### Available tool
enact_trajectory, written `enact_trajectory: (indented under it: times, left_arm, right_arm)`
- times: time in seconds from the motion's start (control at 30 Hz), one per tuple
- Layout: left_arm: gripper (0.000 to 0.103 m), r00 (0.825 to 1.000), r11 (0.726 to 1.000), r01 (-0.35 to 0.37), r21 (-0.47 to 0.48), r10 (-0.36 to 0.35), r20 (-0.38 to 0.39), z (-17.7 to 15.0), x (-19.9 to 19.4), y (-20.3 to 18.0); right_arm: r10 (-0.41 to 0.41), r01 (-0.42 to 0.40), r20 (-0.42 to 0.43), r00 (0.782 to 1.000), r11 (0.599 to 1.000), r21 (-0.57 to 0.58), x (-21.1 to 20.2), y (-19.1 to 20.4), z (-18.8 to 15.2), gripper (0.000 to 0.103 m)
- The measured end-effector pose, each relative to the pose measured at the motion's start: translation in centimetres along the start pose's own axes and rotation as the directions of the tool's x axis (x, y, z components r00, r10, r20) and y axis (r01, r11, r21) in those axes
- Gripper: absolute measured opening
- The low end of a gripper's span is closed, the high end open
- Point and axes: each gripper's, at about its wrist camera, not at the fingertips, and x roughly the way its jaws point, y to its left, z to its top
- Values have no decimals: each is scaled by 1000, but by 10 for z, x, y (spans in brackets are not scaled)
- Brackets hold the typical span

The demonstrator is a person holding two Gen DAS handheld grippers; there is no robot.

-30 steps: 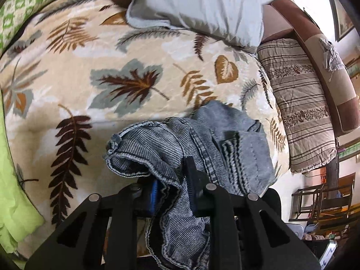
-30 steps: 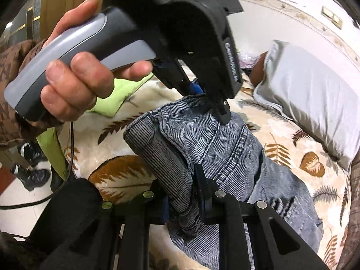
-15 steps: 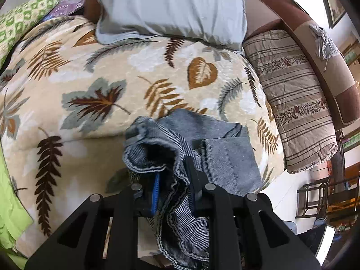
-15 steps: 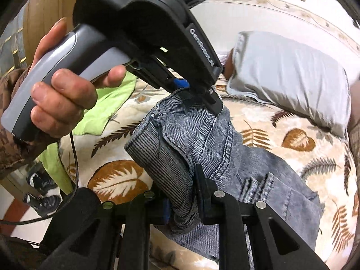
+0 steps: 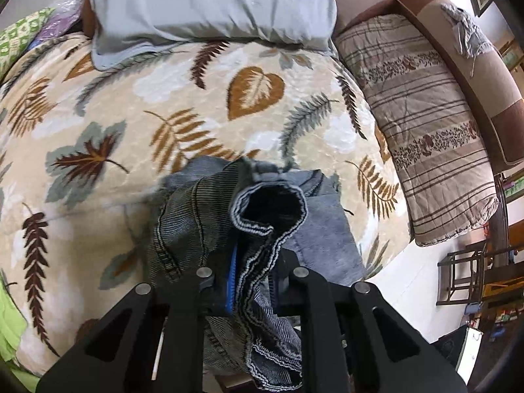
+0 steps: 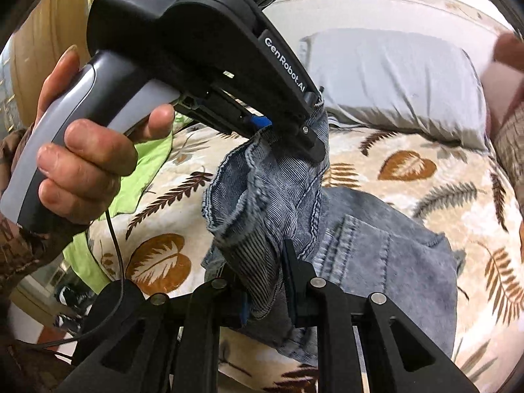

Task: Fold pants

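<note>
We had carried the jeans (image 5: 229, 229) further up the bed (image 5: 131, 104) toward the pillow (image 5: 213, 3), left fingers (image 5: 253, 281) just closing tight and right fingers (image 6: 265, 294) pinching the hems, lifted over the flat half to double them.

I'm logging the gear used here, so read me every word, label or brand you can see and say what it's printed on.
"GenRobot.AI": white, on the side of the left gripper body, right wrist view.
"Data Acquisition System": small white print on top of that body.
Paper sheet at the lower right of the left wrist view: marks too small to read.
</note>
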Motion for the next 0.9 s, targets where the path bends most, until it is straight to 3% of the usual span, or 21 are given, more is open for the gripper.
enact_trajectory:
  times: [0.37, 0.9]
  left_arm:
    - [10, 994, 999, -2, 51, 7, -109, -1, 64, -49]
    - [10, 979, 992, -70, 101, 88, -183, 2, 115, -71]
  right_arm:
    - [18, -12, -31, 999, 983, 181, -12, -49, -28, 16]
    - [76, -44, -88, 993, 945, 324, 1, -88, -55, 18]
